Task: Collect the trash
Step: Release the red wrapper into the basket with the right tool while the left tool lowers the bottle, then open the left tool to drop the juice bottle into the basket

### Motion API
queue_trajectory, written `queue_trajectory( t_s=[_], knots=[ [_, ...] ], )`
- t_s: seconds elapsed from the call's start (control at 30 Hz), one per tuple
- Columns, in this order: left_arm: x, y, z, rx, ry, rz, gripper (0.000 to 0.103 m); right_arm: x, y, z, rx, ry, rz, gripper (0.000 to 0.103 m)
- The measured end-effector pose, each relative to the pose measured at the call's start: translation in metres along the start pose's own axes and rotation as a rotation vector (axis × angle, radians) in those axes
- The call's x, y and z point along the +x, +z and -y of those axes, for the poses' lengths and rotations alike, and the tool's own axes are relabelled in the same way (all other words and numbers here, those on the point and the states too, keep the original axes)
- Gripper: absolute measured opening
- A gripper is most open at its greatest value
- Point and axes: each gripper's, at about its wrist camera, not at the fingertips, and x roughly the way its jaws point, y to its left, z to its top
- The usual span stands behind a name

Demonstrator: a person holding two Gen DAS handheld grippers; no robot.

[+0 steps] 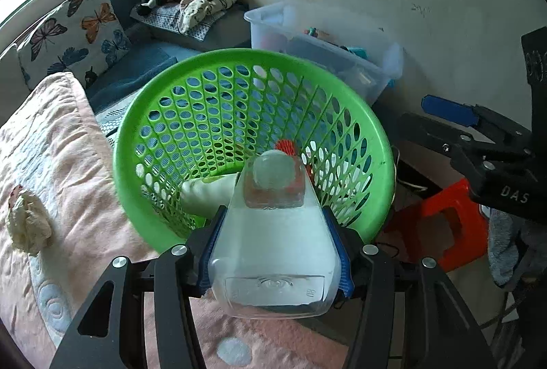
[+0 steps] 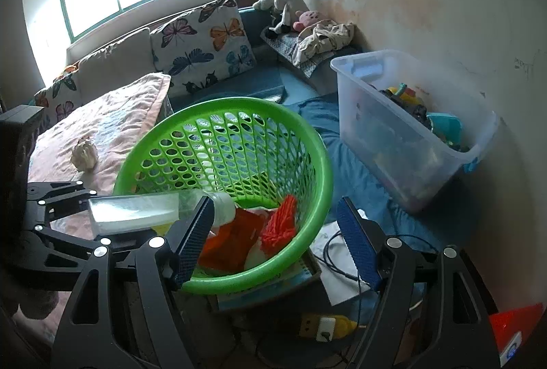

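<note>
The left hand-held gripper [image 2: 191, 215] holds a clear bottle [image 2: 136, 210] over the green basket's [image 2: 318, 225] rim.

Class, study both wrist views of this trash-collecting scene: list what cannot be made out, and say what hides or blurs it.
- Green basket floor, left wrist view: hidden behind the clear bottle held in the left hand-held gripper.
- Orange trash, right wrist view: partly covered by the right hand-held gripper's finger; kind unclear.
- Crumpled wad on the bed: too small to identify.
- Storage bin contents: blurred by its frosted wall.
</note>
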Motion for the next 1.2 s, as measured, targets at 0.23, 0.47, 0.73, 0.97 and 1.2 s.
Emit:
queue_trajectory(
  t_s=[0.23, 0.47, 0.73, 0.97, 1.2],
  knots=[
    [0.011, 0.006, 0.003, 0.013, 0.000, -0.031, 0.052, 0.001, -0.003, 0.002, 0.022, 0.010, -0.007, 0.075],
    [0.015, 0.005, -0.003, -0.023, -0.012, -0.041, 0.055, 0.001, -0.005, 0.003, 0.030, 0.010, -0.013, 0.075],
    [0.006, 0.001, -0.004, -0.042, -0.023, -0.011, 0.066, 0.000, -0.006, -0.003, 0.027, 0.019, -0.020, 0.075],
    [-0.016, -0.006, -0.012, -0.064, -0.015, 0.036, 0.066, -0.005, -0.006, -0.013, 0.010, 0.028, -0.015, 0.076],
    [-0.051, -0.020, -0.027, -0.094, 0.025, 0.108, 0.066, -0.010, -0.007, -0.030, -0.016, 0.048, -0.012, 0.079]
  ],
)
